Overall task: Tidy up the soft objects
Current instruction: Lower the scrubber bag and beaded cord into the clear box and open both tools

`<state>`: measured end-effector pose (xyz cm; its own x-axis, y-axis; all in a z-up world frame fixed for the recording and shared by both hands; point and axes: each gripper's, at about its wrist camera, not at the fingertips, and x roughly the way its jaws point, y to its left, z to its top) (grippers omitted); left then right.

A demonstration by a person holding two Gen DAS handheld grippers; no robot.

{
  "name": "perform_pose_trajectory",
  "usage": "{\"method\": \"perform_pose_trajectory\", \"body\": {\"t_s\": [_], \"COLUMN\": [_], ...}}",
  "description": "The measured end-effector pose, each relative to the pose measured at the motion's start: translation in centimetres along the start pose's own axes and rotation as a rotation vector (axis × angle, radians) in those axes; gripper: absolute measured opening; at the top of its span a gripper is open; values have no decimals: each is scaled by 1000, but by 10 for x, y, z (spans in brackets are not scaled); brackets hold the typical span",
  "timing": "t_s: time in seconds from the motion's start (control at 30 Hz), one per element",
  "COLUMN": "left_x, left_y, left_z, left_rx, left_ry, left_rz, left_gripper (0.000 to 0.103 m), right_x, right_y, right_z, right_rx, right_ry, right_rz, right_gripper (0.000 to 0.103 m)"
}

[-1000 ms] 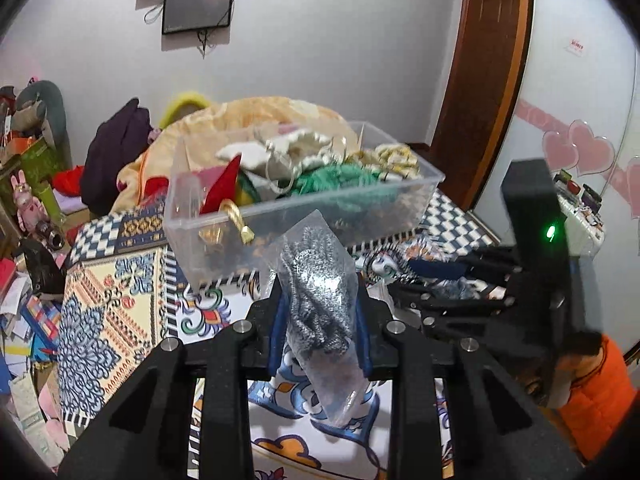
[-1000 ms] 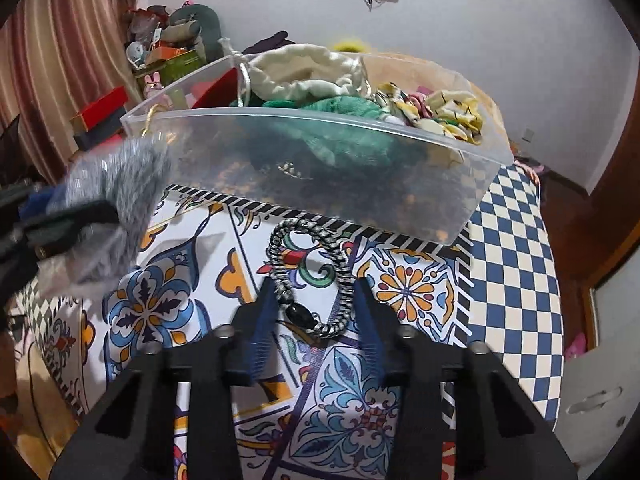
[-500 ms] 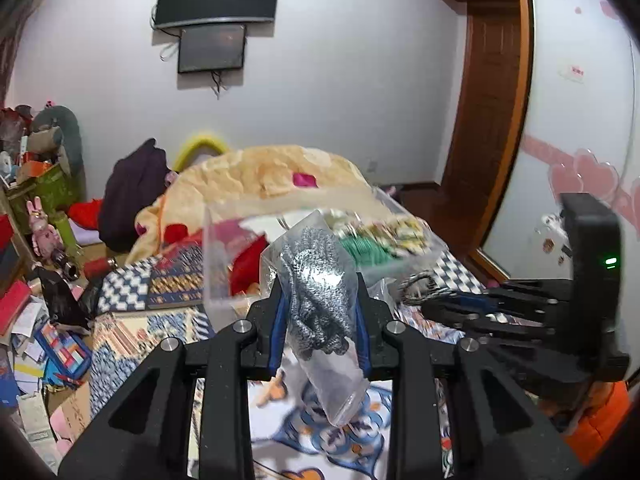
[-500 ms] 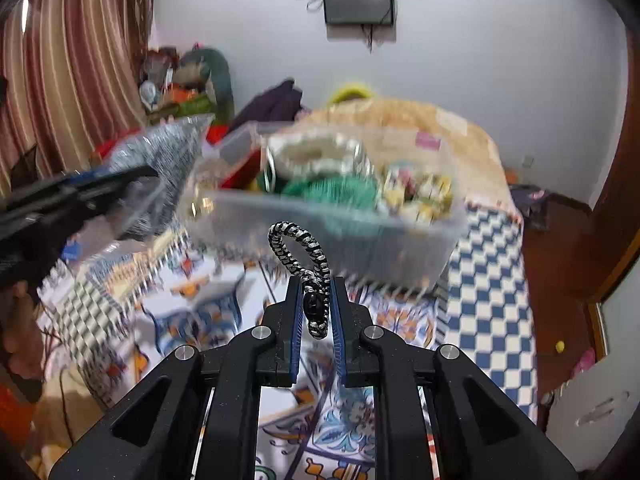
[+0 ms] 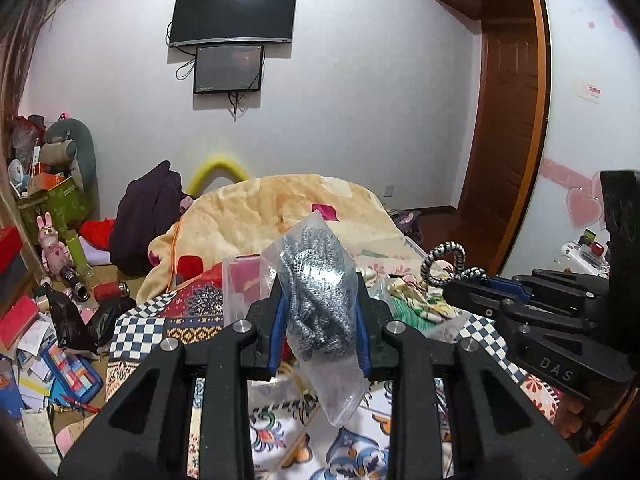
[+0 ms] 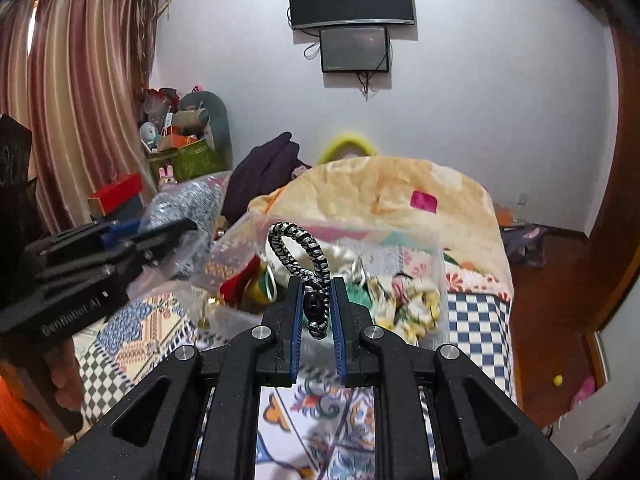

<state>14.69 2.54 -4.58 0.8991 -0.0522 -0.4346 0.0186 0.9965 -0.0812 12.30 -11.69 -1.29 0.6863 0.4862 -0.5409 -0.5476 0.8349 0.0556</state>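
My left gripper (image 5: 318, 320) is shut on a clear plastic bag of grey knitted fabric (image 5: 316, 280), held up above the patterned tablecloth (image 5: 352, 448). My right gripper (image 6: 315, 316) is shut on a black-and-white braided cord loop (image 6: 298, 248), whose loop stands up above the fingertips. Both are lifted just in front of the clear plastic bin (image 6: 400, 240), which holds several soft items: green, floral and red cloth. In the right wrist view the left gripper (image 6: 160, 236) and its bag (image 6: 188, 200) show at the left. The right gripper and the cord loop (image 5: 444, 260) show at the right of the left wrist view.
A yellow floral blanket (image 5: 280, 208) is heaped behind the bin. Dark clothes (image 5: 148, 216), toys and boxes clutter the floor at the left. A wooden door (image 5: 504, 120) stands at the right. A hand (image 6: 64, 376) holds the left gripper's handle.
The right gripper closed on the cord loop lying on the tablecloth and lifted it. Both grippers rose and tilted up, so the bin now sits lower in view.
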Motion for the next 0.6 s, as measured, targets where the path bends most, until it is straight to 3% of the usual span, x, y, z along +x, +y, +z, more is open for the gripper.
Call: {"method": "perform_pose_trajectory", "body": {"t_s": [0.2, 0.6], "left_x": [26, 91], "left_y": [3, 14], "left_z": [1, -17], "left_rx": [-5, -80], "left_ry": [26, 154], "left_rz": [1, -16], "left_gripper": [29, 29], "right_x": [21, 66], "right_y": [-4, -14], "right_z": [3, -13], "right_rx": [20, 53], "right_ry": [21, 142], "right_rz": [2, -3], "right_gripper": [12, 12]}}
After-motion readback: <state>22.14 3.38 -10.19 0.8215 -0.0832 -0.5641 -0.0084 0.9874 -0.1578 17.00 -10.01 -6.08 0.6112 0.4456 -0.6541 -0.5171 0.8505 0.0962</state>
